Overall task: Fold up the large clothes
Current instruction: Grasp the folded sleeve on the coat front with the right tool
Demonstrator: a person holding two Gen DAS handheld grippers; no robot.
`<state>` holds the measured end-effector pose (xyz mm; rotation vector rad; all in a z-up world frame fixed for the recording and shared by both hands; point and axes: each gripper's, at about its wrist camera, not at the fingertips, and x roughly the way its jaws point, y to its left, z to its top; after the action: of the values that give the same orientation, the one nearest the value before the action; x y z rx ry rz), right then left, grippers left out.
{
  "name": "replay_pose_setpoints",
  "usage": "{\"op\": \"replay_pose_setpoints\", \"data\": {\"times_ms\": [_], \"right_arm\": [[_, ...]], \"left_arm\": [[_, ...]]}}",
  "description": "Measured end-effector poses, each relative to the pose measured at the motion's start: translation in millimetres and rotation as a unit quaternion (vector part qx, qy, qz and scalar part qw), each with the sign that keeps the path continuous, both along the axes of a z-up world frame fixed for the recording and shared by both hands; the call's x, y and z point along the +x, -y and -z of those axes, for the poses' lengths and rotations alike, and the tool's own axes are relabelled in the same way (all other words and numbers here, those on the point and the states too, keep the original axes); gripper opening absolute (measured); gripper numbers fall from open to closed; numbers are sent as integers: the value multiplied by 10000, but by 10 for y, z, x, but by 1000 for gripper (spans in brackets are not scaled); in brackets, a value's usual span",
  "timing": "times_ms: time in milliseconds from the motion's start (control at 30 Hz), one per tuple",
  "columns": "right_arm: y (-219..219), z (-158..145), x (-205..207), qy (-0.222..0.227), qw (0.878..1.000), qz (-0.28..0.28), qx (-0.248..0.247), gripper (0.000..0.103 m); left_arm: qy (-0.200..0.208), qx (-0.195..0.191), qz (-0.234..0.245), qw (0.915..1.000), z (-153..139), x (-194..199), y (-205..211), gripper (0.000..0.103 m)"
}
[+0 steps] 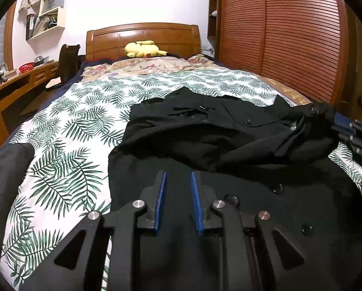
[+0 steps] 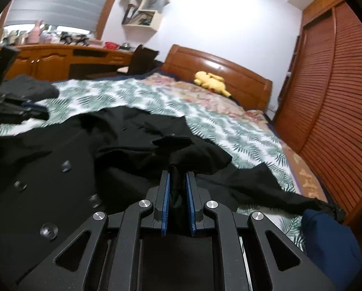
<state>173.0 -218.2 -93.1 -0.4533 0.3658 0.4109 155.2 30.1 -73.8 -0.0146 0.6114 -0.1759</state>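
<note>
A large black buttoned coat (image 1: 229,140) lies spread on the bed, partly bunched at its right side; it also shows in the right wrist view (image 2: 59,160). My left gripper (image 1: 178,177) hovers over the coat's near part, its blue-padded jaws apart with nothing between them. My right gripper (image 2: 177,177) is shut on a bunched fold of the black coat, which rises between the pads. The right gripper shows at the right edge of the left wrist view (image 1: 326,114), holding lifted cloth.
The bed has a palm-leaf cover (image 1: 67,131), a wooden headboard (image 1: 142,36) and a yellow plush toy (image 1: 144,48). A slatted wooden wardrobe (image 1: 290,36) stands on the right, a wooden desk (image 2: 59,58) on the left. Another dark garment (image 1: 4,174) lies at the left; a blue cloth (image 2: 326,237) at the right.
</note>
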Motion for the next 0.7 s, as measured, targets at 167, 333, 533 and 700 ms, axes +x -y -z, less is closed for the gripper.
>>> {"op": "replay_pose_setpoints", "data": {"times_ms": [167, 333, 533, 700], "right_arm": [[-106, 145, -155, -385, 9990, -36, -239, 11], [-144, 346, -221, -1011, 9945, 164, -214, 11], [-158, 376, -316, -1554, 9873, 324, -18, 13], [-131, 190, -369, -1835, 9818, 446, 220, 32]], "left_arm": [[31, -126, 89, 9999, -36, -69, -26, 19], [52, -208, 153, 9997, -56, -133, -60, 19], [34, -278, 234, 9993, -40, -174, -75, 19], [35, -271, 281, 9992, -35, -199, -72, 19]]}}
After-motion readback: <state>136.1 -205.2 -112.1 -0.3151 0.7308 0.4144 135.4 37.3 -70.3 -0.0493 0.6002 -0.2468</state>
